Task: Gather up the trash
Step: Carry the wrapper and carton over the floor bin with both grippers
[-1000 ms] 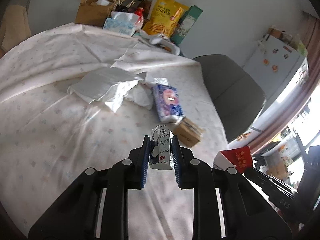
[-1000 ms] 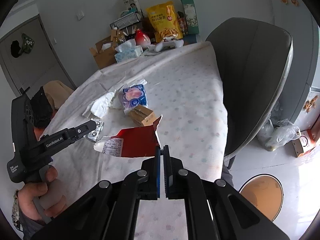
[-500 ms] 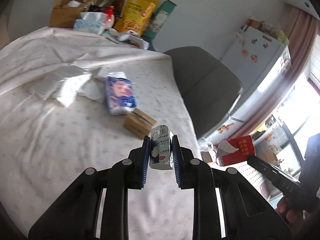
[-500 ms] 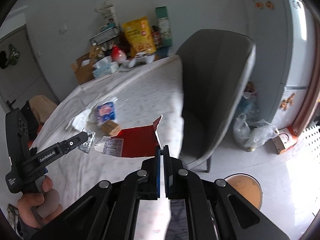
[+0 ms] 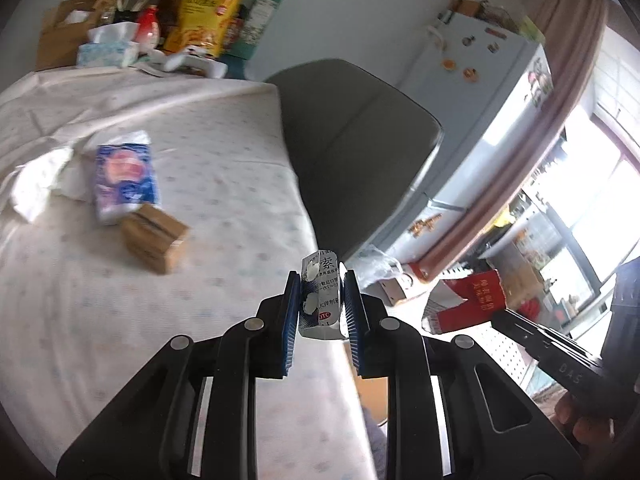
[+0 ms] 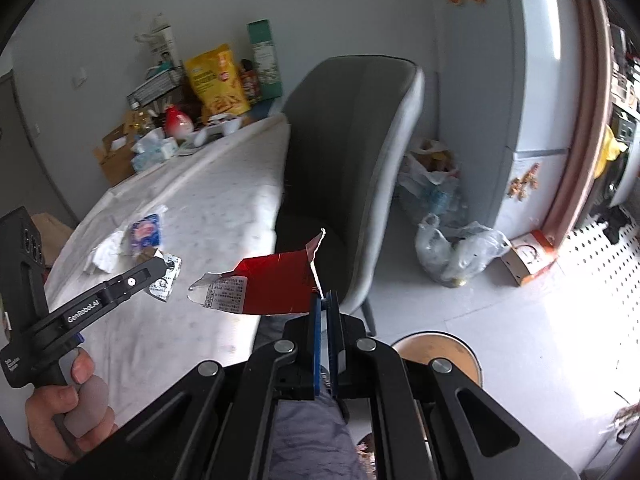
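Observation:
My left gripper (image 5: 321, 304) is shut on a small white and blue packet (image 5: 321, 300), held in the air past the table's right edge; the packet also shows in the right wrist view (image 6: 166, 278). My right gripper (image 6: 323, 308) is shut on a torn red wrapper (image 6: 272, 290), which also shows in the left wrist view (image 5: 470, 298). A round bin with a tan inside (image 6: 436, 358) stands on the floor below the right gripper. A blue tissue pack (image 5: 124, 178), a brown cardboard piece (image 5: 154, 238) and crumpled white paper (image 5: 38, 182) lie on the table.
The table has a white patterned cloth (image 5: 120, 312). A grey chair (image 5: 356, 148) stands at its right side. Boxes, a yellow snack bag (image 5: 206, 12) and a tissue box crowd the table's far end. Plastic bags (image 6: 452, 248) lie on the floor by a fridge (image 5: 492, 92).
Both grippers have swung right, away from the table top and toward the floor beside the chair, each keeping its item. The bin is now nearer below the right gripper.

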`<state>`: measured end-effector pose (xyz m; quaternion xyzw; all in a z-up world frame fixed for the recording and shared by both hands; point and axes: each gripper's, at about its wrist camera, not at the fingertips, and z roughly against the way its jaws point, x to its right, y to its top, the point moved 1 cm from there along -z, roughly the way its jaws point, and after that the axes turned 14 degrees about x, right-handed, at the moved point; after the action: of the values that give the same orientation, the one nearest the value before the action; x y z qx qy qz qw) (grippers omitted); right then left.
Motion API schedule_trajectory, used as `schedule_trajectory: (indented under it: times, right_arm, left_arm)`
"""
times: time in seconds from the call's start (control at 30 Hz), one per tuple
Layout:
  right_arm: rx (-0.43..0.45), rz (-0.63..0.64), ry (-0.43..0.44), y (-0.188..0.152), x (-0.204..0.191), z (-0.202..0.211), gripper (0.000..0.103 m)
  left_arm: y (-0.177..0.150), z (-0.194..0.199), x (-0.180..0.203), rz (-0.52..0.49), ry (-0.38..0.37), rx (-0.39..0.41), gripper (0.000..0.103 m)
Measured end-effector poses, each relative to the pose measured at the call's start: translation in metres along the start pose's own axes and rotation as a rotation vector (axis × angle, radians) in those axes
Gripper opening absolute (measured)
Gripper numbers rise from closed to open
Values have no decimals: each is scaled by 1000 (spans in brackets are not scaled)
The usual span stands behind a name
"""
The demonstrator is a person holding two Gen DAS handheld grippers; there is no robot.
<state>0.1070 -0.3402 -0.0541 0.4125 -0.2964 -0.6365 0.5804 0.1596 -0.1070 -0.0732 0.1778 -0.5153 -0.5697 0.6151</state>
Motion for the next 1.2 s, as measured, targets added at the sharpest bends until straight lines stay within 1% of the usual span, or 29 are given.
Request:
schedule_trajectory:
  times: [0.27, 0.6, 0.83, 1.07, 1.2]
  right_arm:
    - [-21, -57, -72, -15, 45, -7, 4]
    - [-59, -106, -148, -32, 94, -19, 4]
    - [-76, -141, -179, -46, 118, -27, 4]
    - [-104, -179, -214, -63, 143, -40, 4]
    - [-110, -188, -230, -71, 153, -48, 4]
  left_arm:
    - [-11, -29, 47, -60, -45, -42, 22]
    - [-31, -64, 90, -99, -85, -108, 22]
    - [-51, -81, 101, -117, -91, -164, 22]
    - [-60, -97, 108, -121, -71, -190, 22]
    - [-67, -101, 106, -124, -61, -209, 22]
